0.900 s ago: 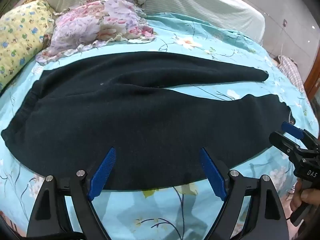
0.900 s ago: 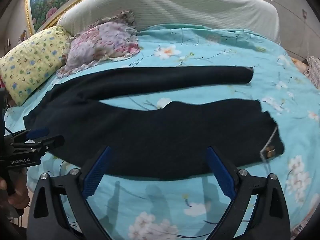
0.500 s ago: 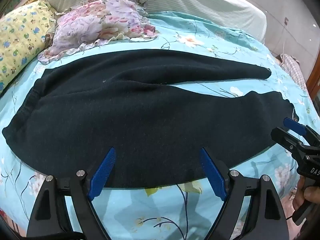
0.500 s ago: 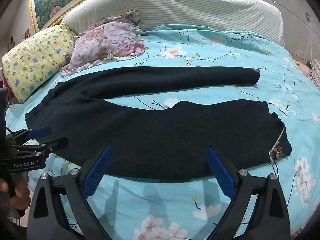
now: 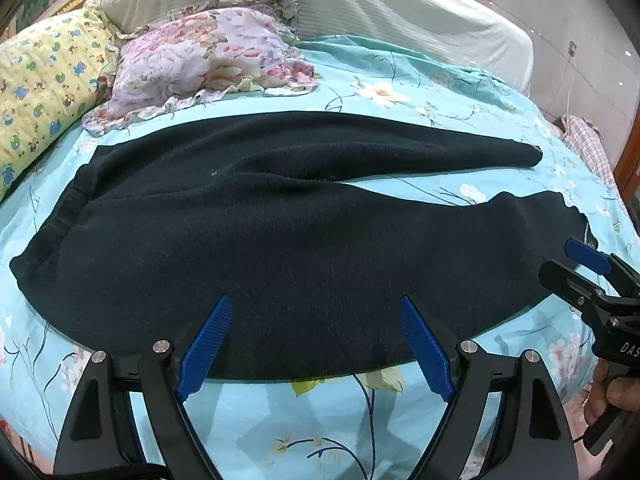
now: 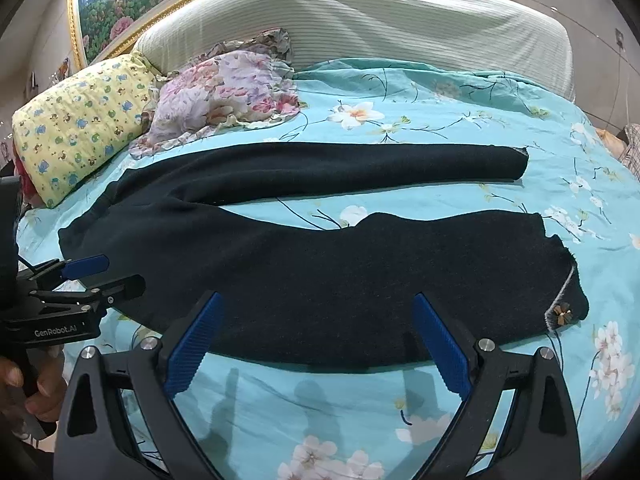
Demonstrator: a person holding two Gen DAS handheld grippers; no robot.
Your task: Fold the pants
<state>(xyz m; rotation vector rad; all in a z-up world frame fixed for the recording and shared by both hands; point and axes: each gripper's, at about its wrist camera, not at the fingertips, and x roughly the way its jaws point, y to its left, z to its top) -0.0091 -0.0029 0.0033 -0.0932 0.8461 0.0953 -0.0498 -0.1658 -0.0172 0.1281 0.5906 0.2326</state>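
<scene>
Dark pants [image 5: 280, 232] [image 6: 340, 272] lie spread flat on the bed, waistband at the left, the two legs running apart to the right. The near leg's cuff carries a small flower trim [image 6: 563, 312]. My left gripper [image 5: 316, 312] hangs open above the pants' near edge around the seat, nothing between its blue pads. My right gripper [image 6: 316, 312] is open too, over the near leg's front edge. Each gripper shows in the other's view: the right gripper [image 5: 576, 268] near the cuff, the left gripper [image 6: 104, 272] by the waistband.
A turquoise floral sheet [image 6: 400, 120] covers the bed. A yellow patterned pillow [image 6: 76, 128] and a pink floral pillow [image 6: 224, 92] lie at the back left, before a white headboard [image 6: 360, 16]. A hand [image 6: 16, 380] grips the left tool's handle.
Both grippers have drawn back and risen slightly from the pants, so more of the sheet shows in front. The jaws stay wide and the pants have not moved.
</scene>
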